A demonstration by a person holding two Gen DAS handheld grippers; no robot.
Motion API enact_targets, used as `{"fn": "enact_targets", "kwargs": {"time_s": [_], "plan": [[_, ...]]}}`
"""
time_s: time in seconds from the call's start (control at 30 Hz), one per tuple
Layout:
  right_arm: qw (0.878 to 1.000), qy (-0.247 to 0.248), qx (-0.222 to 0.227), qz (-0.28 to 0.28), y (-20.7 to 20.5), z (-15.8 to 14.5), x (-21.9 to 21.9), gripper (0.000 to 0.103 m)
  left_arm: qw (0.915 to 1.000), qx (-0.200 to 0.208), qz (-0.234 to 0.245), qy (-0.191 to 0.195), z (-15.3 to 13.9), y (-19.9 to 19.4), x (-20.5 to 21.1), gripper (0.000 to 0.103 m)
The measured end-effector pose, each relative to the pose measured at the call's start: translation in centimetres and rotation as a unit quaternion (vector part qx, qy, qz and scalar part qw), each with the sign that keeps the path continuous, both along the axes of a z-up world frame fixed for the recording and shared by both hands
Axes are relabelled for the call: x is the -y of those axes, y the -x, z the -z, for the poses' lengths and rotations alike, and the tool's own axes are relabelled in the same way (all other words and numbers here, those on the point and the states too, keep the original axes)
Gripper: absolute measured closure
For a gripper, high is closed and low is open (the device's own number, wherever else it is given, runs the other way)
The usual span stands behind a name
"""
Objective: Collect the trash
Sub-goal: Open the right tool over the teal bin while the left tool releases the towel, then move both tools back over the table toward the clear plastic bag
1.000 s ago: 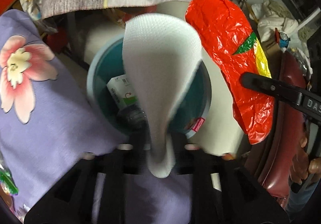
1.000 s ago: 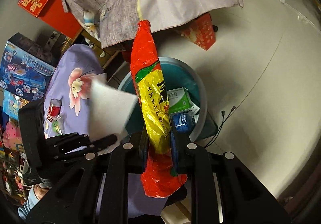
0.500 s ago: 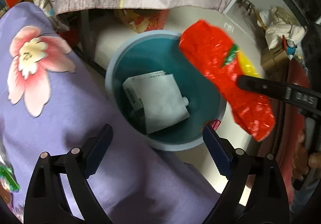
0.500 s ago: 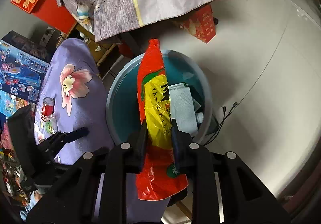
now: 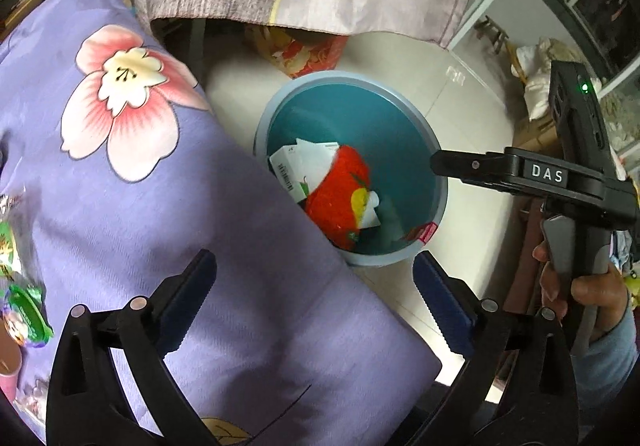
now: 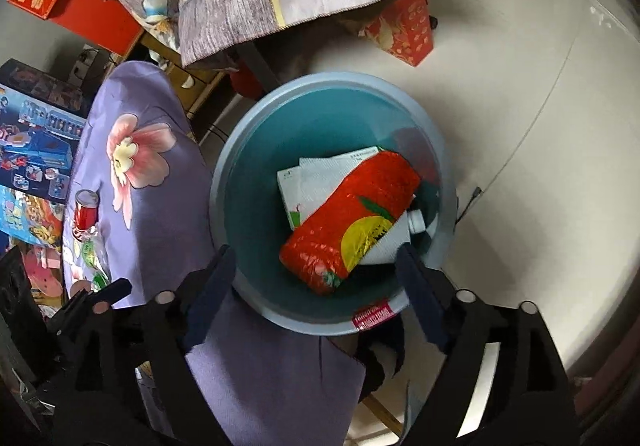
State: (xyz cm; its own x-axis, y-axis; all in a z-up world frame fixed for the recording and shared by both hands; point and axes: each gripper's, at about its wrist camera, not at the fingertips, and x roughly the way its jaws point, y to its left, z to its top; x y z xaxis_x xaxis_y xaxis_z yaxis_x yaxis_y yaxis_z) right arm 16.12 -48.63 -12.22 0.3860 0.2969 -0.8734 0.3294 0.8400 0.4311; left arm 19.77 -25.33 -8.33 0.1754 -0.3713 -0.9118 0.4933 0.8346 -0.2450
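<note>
I am pointing both grippers steeply down over the bin [image 6: 224, 182]. The right gripper [image 6: 316, 286] has just been opening, jaws wide and empty; the left gripper [image 5: 316, 298] likewise. The red snack bag [image 6: 352, 218], clamped a second ago, is now lying inside the bin below the right gripper, on the white napkin [image 6: 320, 178].

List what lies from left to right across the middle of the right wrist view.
Toy boxes → red can → purple flowered cloth → blue bin → red snack bag inside the bin → bare floor.
</note>
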Motion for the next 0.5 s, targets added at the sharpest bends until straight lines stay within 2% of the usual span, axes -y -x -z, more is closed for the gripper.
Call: {"fn": "enact_targets", "kwargs": {"time_s": [0.2,0.5], "plan": [[1.000,0.017,-0.011,0.000,0.8,-0.8,-1.0,0.017,0.9999,0.000,-0.008,0.010,-0.6,0.9,-1.4,0.004],[0.999,0.035,0.004,-0.037,1.6,-3.2,-5.2,0.017,0.9991,0.020,-0.028,0.024,-2.3,2.7,-5.3,0.004]]}}
